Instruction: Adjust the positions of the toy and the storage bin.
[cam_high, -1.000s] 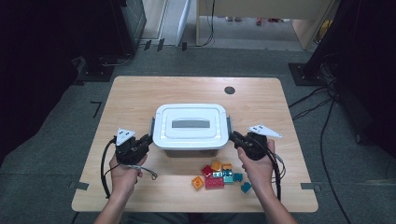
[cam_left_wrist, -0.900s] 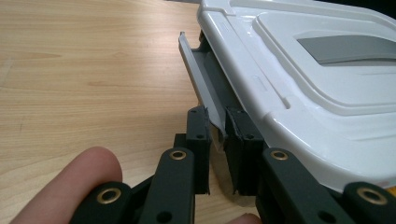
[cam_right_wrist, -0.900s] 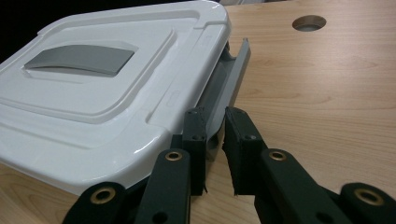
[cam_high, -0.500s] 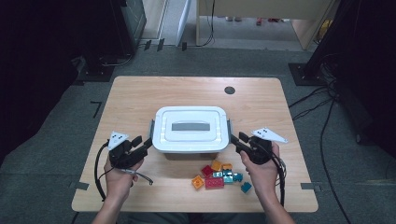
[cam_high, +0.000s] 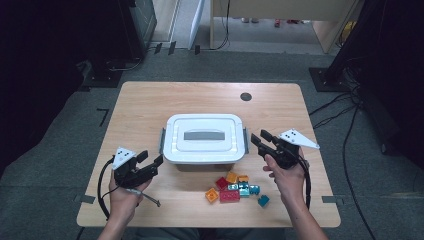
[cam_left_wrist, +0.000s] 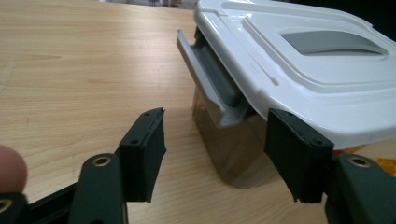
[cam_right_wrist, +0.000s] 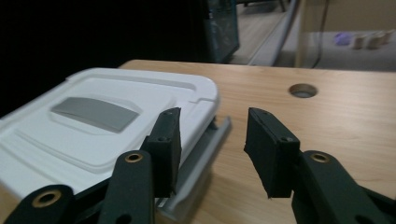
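Observation:
A clear box with a white lid (cam_high: 205, 137) and a grey handle stands mid-table. Its grey side latches (cam_left_wrist: 210, 88) (cam_right_wrist: 201, 158) stick out from the lid at both ends. My left gripper (cam_high: 150, 162) sits just off the box's left front corner. Its jaws have just been opening, and in the left gripper view (cam_left_wrist: 217, 149) nothing is gripped between them. My right gripper (cam_high: 261, 140) hovers beside the right latch (cam_high: 246, 141). Its jaws have also just been opening, and in the right gripper view (cam_right_wrist: 212, 149) the gap between them holds nothing.
Several small coloured bricks (cam_high: 235, 189) lie loose in front of the box, between my hands. A round cable hole (cam_high: 245, 96) sits in the wooden table (cam_high: 150, 105) at the back right. Bare wood lies behind and left of the box.
Both grippers have drawn back outward from the box's ends, where they were at the latches a second ago. Both pairs of jaws have opened.

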